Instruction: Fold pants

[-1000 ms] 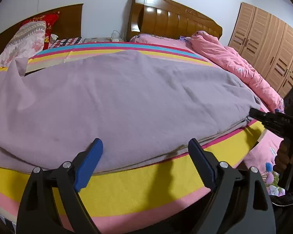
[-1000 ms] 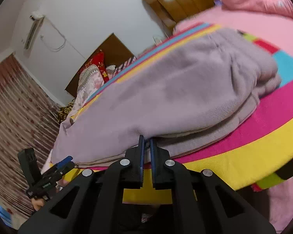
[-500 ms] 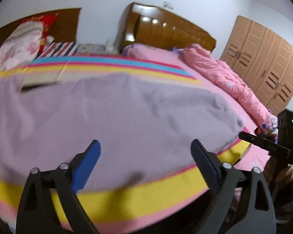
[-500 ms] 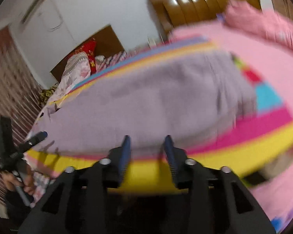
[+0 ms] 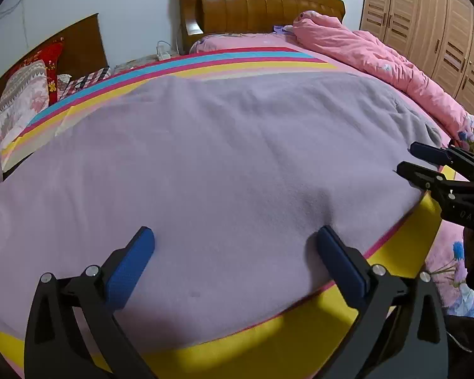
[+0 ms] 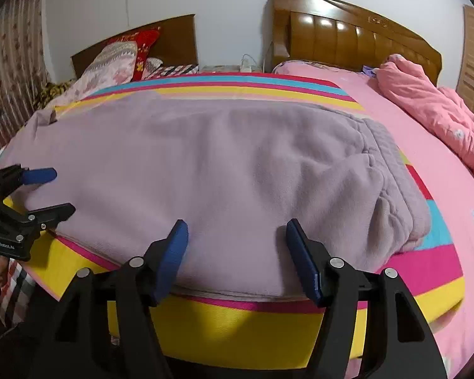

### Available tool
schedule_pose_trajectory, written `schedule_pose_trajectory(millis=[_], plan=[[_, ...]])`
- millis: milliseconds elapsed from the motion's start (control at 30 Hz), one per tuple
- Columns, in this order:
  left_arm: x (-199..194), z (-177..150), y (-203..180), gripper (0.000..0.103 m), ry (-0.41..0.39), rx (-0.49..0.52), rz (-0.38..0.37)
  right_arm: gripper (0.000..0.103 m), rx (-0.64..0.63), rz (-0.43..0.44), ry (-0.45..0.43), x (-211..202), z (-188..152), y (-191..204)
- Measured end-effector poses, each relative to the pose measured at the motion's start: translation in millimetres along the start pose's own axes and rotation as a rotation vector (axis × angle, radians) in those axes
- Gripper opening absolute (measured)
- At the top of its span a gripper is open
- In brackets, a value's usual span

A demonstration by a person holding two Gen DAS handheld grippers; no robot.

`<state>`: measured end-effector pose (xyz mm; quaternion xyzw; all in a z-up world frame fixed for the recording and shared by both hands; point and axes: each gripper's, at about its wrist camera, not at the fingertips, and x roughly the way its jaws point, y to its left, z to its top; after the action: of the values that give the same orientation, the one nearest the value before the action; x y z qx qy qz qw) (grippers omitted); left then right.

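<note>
Item: lilac pants, fleecy, matte nap, lying flat across the striped sheet at the near edge of the bed. All places below are given from the pants.

Hidden or unclear:
- The pants' left end runs out of the left wrist view; leg hems not seen there.
- In the right wrist view the ribbed, gathered waistband lies at the pants' right end, bunched in soft folds; layers beneath show only as a thin edge along the near side.
- A hand below the left gripper is cut off at the right wrist view's left rim, dim.
- The sheet under the pants is covered; only its stripes of yellow, magenta and blue show around them.

Grippers:
- Left gripper: black plastic frame, blue textured pads, jaws spread wide and just been opening; pads over the pants' near portion, nothing pinched between them.
- Right gripper: same build, jaws partly apart, just been opening from shut; pads over the pants' near edge, gripping nothing. In the left wrist view it sits off the pants' right end.

Surroundings:
- Pink quilt, puffy and crumpled, beyond the pants to the right.
- Glossy wooden headboard, curved, panelled, far behind the pants.
- Louvred wooden wardrobe, behind and right.
- Patterned pillows, behind and left.
</note>
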<state>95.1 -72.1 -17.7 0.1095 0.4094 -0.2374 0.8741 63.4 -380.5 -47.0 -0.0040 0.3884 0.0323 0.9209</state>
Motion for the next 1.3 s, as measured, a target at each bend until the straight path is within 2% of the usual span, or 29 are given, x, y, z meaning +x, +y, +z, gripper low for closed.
schedule_pose_trajectory(millis=[100,133,200,233,267,300,333,433,467,567,600,667,700,767,867,933,1033,1067,1100,1133,1167,1200,1300], plan=[[-3,0,-1,0.102,0.001,0.005,-0.006,0.065,0.001,0.021,0.075,-4,18,3],[-3,0,-1,0.102,0.000,0.006,-0.007,0.065,0.004,0.019,0.071,-8,28,0],[3,-1,1,0.102,-0.001,0.005,-0.002,0.066,0.006,-0.025,0.002,-16,56,-3],[5,-3,2,0.102,-0.001,0.004,-0.001,0.073,0.008,-0.033,-0.027,-17,67,-4],[7,-5,4,0.102,-0.001,0.003,-0.001,0.086,0.011,-0.033,-0.044,-13,80,-7],[7,-5,4,0.102,-0.001,0.004,-0.002,0.092,0.003,-0.040,-0.021,-1,88,-9],[8,-6,4,0.102,-0.003,0.004,-0.003,0.092,-0.008,-0.058,0.030,13,92,-10],[8,-8,5,0.102,-0.014,0.005,-0.006,0.092,-0.020,-0.106,0.213,63,74,-18],[8,-8,6,0.102,-0.018,0.005,-0.011,0.095,-0.013,-0.089,0.125,59,64,-21],[5,-11,11,0.102,-0.048,-0.008,-0.042,0.095,-0.014,-0.075,0.113,58,56,-25],[3,-12,15,0.101,-0.060,-0.025,-0.062,0.095,-0.014,-0.091,0.129,57,58,-23],[-7,-16,25,0.101,-0.096,-0.089,-0.117,0.094,0.007,-0.176,0.155,47,63,-17],[-15,-19,29,0.101,-0.118,-0.112,-0.145,0.094,0.027,-0.171,0.112,34,69,-9],[-43,-33,50,0.101,-0.216,-0.174,-0.182,0.095,0.031,-0.067,0.014,16,82,10],[-79,-59,99,0.101,-0.326,-0.294,-0.115,0.095,-0.084,0.165,-0.067,5,101,79],[-97,-79,142,0.101,-0.366,-0.434,-0.046,0.095,-0.242,0.352,-0.117,10,119,144],[-124,-119,222,0.101,-0.422,-0.707,0.065,0.095,-0.403,0.537,-0.158,24,149,227],[-132,-132,248,0.101,-0.423,-0.794,0.110,0.092,-0.477,0.623,-0.168,32,161,266],[-141,-149,274,0.101,-0.436,-0.881,0.158,0.087,-0.536,0.687,-0.168,41,174,300],[-147,-159,288,0.101,-0.453,-0.924,0.185,0.085,-0.573,0.726,-0.153,50,187,322],[-156,-171,307,0.101,-0.474,-0.975,0.229,0.084,-0.616,0.772,-0.107,64,201,361],[-163,-181,325,0.101,-0.482,-1.019,0.278,0.082,-0.640,0.794,-0.077,74,211,389],[-168,-202,372,0.101,-0.474,-1.130,0.354,0.075,-0.753,0.880,-0.014,99,232,481]])
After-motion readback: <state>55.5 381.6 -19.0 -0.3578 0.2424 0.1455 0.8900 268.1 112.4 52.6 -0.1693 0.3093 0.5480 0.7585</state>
